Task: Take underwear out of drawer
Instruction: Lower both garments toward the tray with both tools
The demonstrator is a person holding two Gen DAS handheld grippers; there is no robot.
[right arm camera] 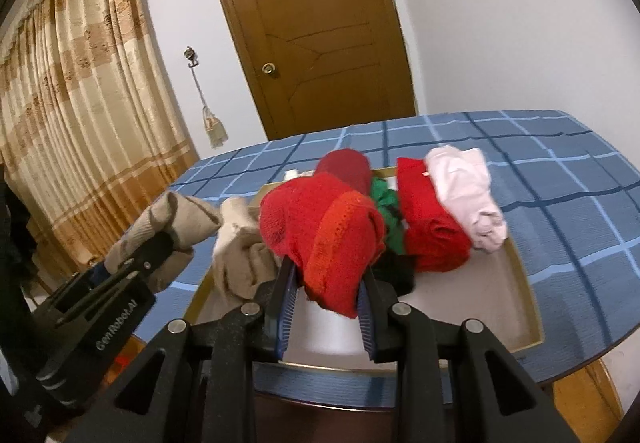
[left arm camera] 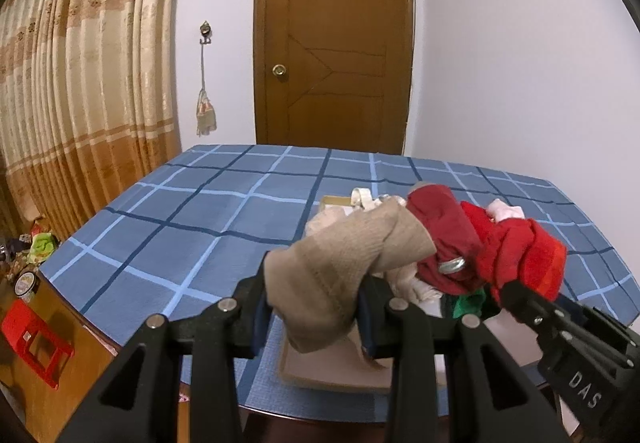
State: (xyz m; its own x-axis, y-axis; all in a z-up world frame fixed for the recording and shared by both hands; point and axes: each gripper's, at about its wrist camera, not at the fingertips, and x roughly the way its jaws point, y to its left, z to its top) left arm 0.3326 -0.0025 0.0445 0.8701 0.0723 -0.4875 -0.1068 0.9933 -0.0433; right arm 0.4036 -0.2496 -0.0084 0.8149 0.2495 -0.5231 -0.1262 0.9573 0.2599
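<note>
The beige garment (left arm camera: 340,263) is clamped between the pads of the left gripper (left arm camera: 316,307) and is held above the near left corner of the shallow tray-like drawer (right arm camera: 524,283), which rests on the blue checked cloth (left arm camera: 180,211). The red garment (right arm camera: 332,239) is clamped in the right gripper (right arm camera: 328,303) over the middle of the drawer's near edge. Both pieces lie straight ahead of their grippers, bunched at the fingertips, with loose ends hanging down behind the pads.

Each garment's long axis is judged to run roughly along its gripper's pointing line. The remaining pile is nearer the right gripper: a rolled red piece (right arm camera: 432,219), a pale pink piece (right arm camera: 468,195) and some green fabric (right arm camera: 384,211) lie towards the drawer's far right corner. The held pieces look soft, knitted and crumpled.
</note>
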